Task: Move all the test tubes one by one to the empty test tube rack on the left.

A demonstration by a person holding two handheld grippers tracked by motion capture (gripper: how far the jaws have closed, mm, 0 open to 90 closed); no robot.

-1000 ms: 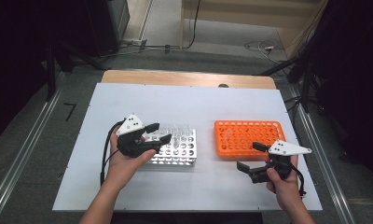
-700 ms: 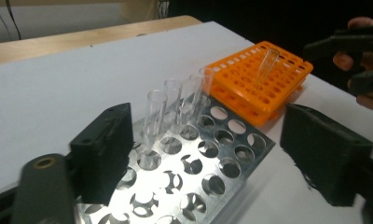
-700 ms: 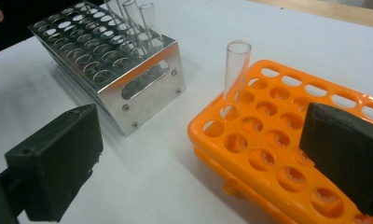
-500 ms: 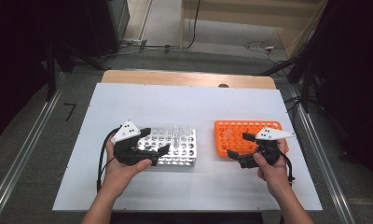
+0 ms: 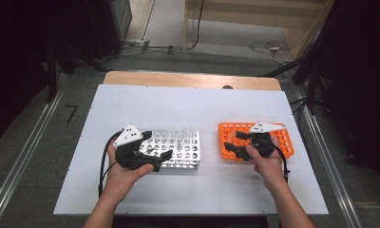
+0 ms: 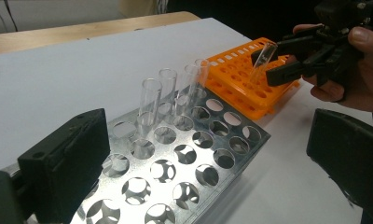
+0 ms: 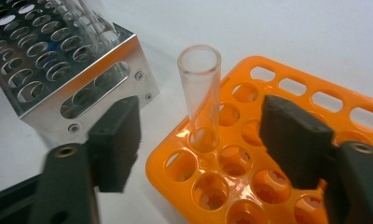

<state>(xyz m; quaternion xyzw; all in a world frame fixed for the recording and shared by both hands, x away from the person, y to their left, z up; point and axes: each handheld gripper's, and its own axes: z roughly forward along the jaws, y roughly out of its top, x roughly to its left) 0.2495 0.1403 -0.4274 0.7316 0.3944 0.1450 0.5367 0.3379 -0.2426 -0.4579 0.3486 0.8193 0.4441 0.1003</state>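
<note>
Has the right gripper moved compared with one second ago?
Yes. The right gripper moved forward and leftward, from the bare table onto the orange rack's near-left corner.

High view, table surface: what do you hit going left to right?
Left tool in the person's left hand → perforated silver metal tube rack holding clear glass tubes → bare white table → right tool → orange plastic tube rack.

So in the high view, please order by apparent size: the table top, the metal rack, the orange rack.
1. Table top, by far the largest.
2. and 3. Metal rack and orange rack look about alike; hands cover part of each, so I do not rank them.
</note>
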